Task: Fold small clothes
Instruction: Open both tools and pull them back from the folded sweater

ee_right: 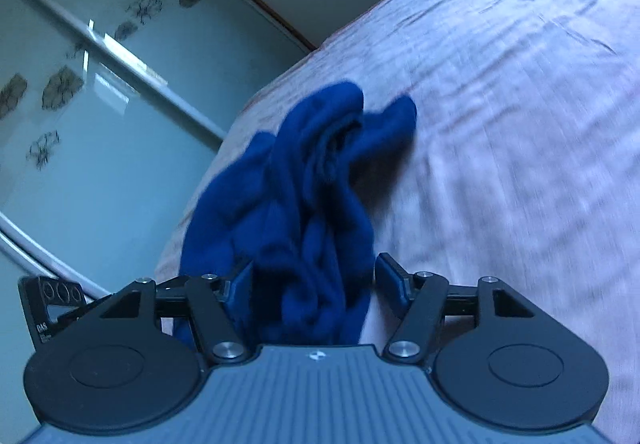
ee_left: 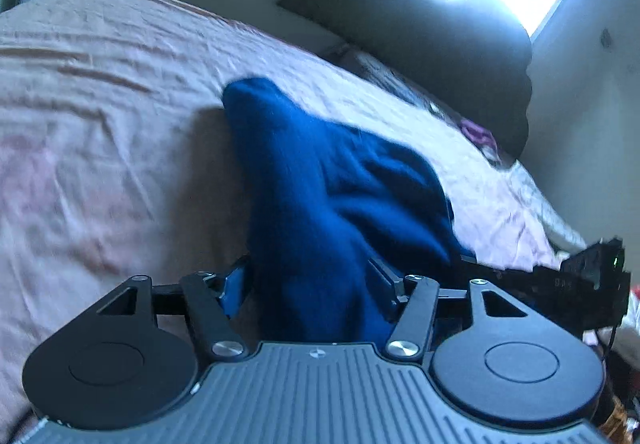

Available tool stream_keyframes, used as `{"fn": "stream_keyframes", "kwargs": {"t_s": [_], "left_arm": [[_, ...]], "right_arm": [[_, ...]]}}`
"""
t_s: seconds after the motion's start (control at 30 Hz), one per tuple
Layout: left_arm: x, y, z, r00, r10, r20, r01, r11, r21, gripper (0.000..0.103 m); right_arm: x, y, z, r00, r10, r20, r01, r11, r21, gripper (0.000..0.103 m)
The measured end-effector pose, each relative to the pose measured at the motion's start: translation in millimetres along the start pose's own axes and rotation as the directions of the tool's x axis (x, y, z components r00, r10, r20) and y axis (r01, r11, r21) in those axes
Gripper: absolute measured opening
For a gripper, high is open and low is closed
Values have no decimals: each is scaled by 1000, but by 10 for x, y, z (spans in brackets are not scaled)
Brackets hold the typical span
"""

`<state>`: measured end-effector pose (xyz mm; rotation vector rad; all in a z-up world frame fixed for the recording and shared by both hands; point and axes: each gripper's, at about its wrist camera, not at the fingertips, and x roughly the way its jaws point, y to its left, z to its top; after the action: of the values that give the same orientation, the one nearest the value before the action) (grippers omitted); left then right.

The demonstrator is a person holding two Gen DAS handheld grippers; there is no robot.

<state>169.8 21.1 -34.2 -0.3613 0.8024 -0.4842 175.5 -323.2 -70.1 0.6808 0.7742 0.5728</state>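
Right wrist view: right gripper [ee_right: 314, 278] has its jaws spread wide, blue garment [ee_right: 304, 200] bunched between them, cloth against the left finger, small gap to the right finger pad [ee_right: 394, 278]. Garment hangs crumpled, upper end lifted over the pink bedsheet [ee_right: 520, 104], casting a shadow on it. Frosted sliding doors with flower decals [ee_right: 80, 92] fill the left side. Other gripper's body [ee_right: 48, 304] pokes in at lower left. Frame is motion-blurred.
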Motion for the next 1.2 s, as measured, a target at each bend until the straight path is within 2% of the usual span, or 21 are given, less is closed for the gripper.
{"fn": "stream_keyframes", "kwargs": {"t_s": [0.03,0.07,0.13,0.23,0.33,0.4,0.43,0.47,0.5,0.57,0.6,0.63,0.67,0.7,0.8,0.9,0.97,1.03,1.07,1.1,1.2], "left_arm": [[32,-17,-37,1000,1,-10,-1,1000,10,51],[54,-26,-67,1000,10,-19,-9,1000,17,34],[70,-7,-47,999,18,-28,-18,1000,1,16],[-62,83,14,999,-38,-17,37,997,-71,11],[-164,114,30,999,-29,-28,26,997,-75,11],[-112,116,-17,998,22,-64,-25,999,-48,13],[-102,91,-42,996,49,-69,-51,998,-27,19],[-124,45,-63,995,75,-60,-76,997,-3,32],[-166,-3,-71,994,100,-40,-100,995,17,34],[-254,-109,-71,988,153,18,-153,986,63,44],[-289,-158,-72,985,165,44,-168,982,83,48],[-306,-198,-80,983,171,63,-177,980,95,58],[-298,-225,-95,982,176,68,-183,978,104,65],[-266,-250,-116,981,185,61,-191,975,113,65],[-169,-291,-249,972,235,17,-235,964,123,65],[-165,-271,-351,966,256,29,-258,961,103,68],[-199,-274,-384,962,272,41,-274,957,93,73],[-220,-292,-402,955,291,54,-295,950,102,77],[-217,-311,-412,952,301,59,-306,946,108,78],[-229,-336,-426,949,308,64,-313,943,111,79],[-249,-391,-466,941,329,81,-337,935,112,80]], "right_arm": [[-21,-1,-25,1000,-14,6,14,1000,-5,44],[-6,7,-42,1000,-31,3,31,1000,-4,25],[2,-35,-64,1000,-28,-4,28,999,27,18],[-82,-24,-81,1000,6,15,-7,999,53,14],[-207,-14,-130,998,56,28,-58,996,67,14],[-219,7,-175,1000,-28,2,28,999,23,18],[-224,32,-200,997,-77,-9,76,997,-12,18],[-265,73,-219,995,-97,8,97,995,-32,19],[-323,130,-232,992,-121,34,123,991,-46,19],[-485,341,-261,969,-209,132,227,965,-132,19],[-540,489,-288,949,-252,188,287,938,-194,19],[-566,639,-323,933,-274,232,330,908,-257,19],[-559,759,-357,928,-274,254,346,887,-306,19],[-524,858,-392,932,-260,251,338,873,-351,19],[-304,958,-483,958,-233,166,282,866,-412,19],[-103,882,-543,946,-306,109,323,855,-405,18],[-115,871,-582,938,-327,119,347,852,-392,19],[-179,916,-609,942,-308,132,334,858,-390,31],[-195,938,-616,944,-300,137,330,858,-395,43],[-196,951,-625,943,-300,144,333,852,-403,47],[-136,993,-726,926,-351,141,377,820,-430,47]]}}
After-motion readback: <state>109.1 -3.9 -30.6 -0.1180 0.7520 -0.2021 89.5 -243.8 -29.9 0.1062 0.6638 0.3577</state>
